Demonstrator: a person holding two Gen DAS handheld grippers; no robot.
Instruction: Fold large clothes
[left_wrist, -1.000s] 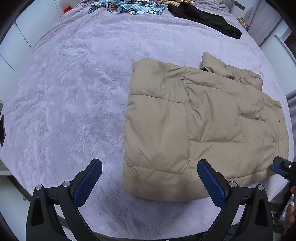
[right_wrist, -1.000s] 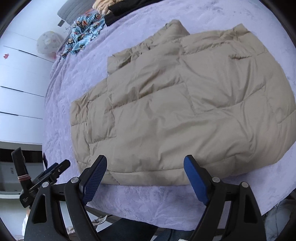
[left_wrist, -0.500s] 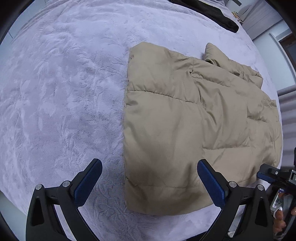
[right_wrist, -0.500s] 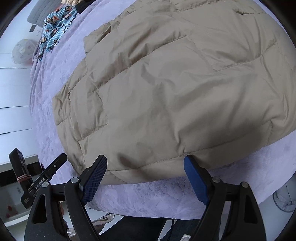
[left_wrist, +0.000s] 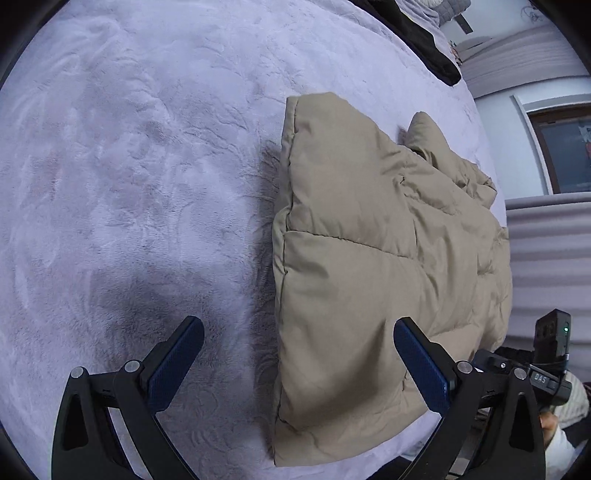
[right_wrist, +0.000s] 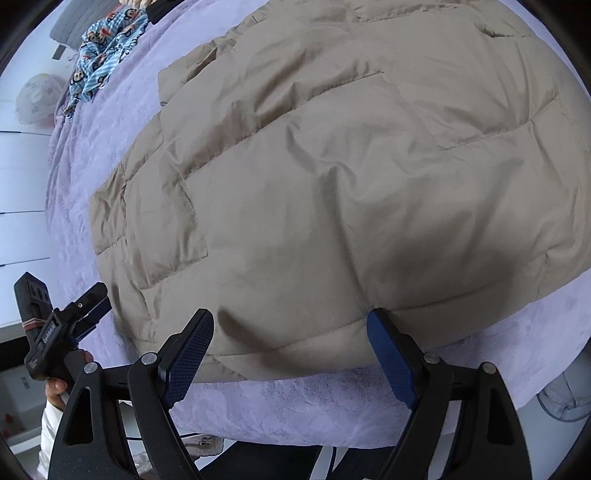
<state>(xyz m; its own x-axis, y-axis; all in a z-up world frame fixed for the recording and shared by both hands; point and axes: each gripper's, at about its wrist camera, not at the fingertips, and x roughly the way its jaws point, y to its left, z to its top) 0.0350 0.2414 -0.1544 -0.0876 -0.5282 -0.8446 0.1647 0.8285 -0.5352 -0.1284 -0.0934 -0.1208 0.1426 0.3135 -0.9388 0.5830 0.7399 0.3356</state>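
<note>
A beige quilted puffer jacket (left_wrist: 376, 266) lies folded flat on the lilac bed cover (left_wrist: 129, 177). My left gripper (left_wrist: 299, 336) hangs open over the jacket's near left corner, one blue pad over the cover, the other over the fabric. In the right wrist view the same jacket (right_wrist: 351, 177) fills the frame. There my right gripper (right_wrist: 291, 326) stands wide open just above the jacket's near hem, its pads clear of the cloth. Each gripper shows at the edge of the other's view: the right one (left_wrist: 517, 365), the left one (right_wrist: 88, 306).
A black garment (left_wrist: 424, 40) lies at the bed's far side. A blue patterned cloth (right_wrist: 107, 48) is heaped at the far end. The bed's near edge runs just under my right gripper. White cupboard fronts (right_wrist: 18, 184) stand left, a grey ribbed panel (left_wrist: 546, 258) right.
Both grippers have come down and closer to the jacket's near edge. The left one tilted downward and moved to the jacket's near left corner. Jaws stayed open.
</note>
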